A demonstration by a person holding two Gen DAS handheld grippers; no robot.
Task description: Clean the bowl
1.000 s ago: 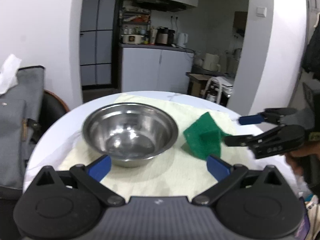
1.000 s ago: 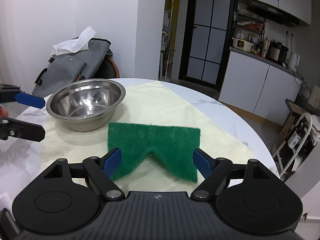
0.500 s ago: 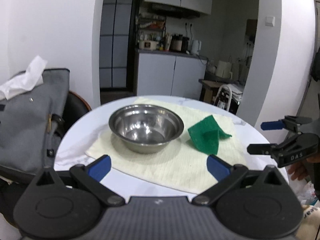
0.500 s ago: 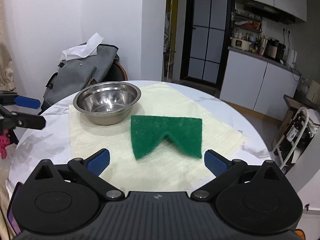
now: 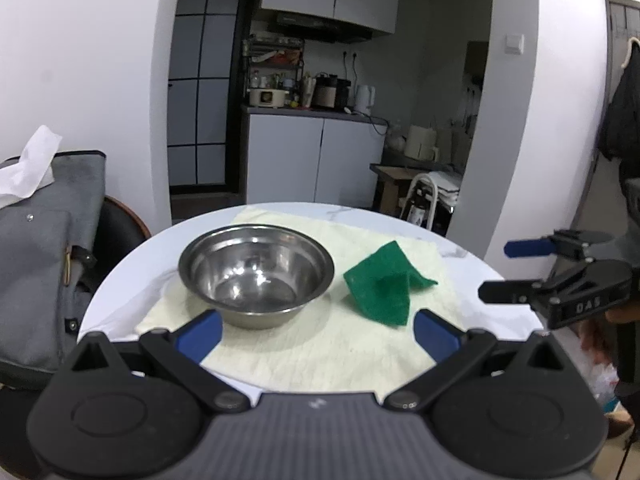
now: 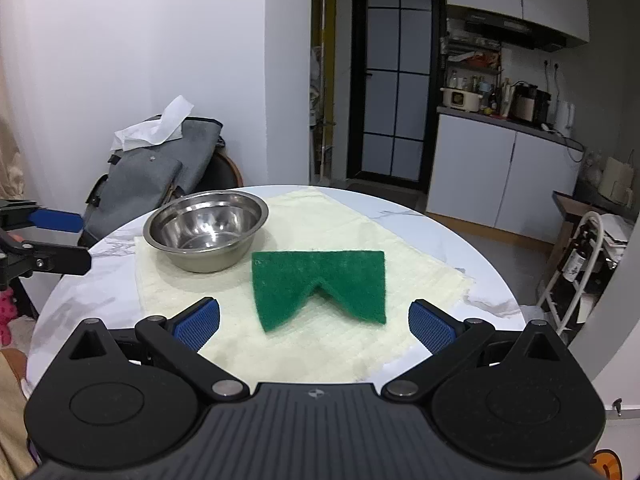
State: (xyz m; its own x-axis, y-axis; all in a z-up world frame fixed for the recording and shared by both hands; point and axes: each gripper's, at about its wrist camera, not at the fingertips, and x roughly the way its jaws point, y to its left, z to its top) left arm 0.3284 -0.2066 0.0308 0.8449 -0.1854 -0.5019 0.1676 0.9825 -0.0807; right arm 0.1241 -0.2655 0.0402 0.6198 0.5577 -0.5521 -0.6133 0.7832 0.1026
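Bowl (image 5: 256,276): steel, light, probably slippery; I am judging its rim the best hold. Scouring pad (image 6: 320,286): soft, tented; I am favouring its raised fold. Left gripper (image 5: 318,330) and right gripper (image 6: 314,322) are gaping, holding nothing.

Open cloth (image 6: 328,344) before pad (image 6: 320,284), bowl (image 6: 206,229).

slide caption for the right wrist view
Open right gripper faces a green scouring pad beside a steel bowl on a cream towel.

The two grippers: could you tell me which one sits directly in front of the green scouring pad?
The right gripper: the green scouring pad lies centred between its open fingers; the left gripper faces the bowl.
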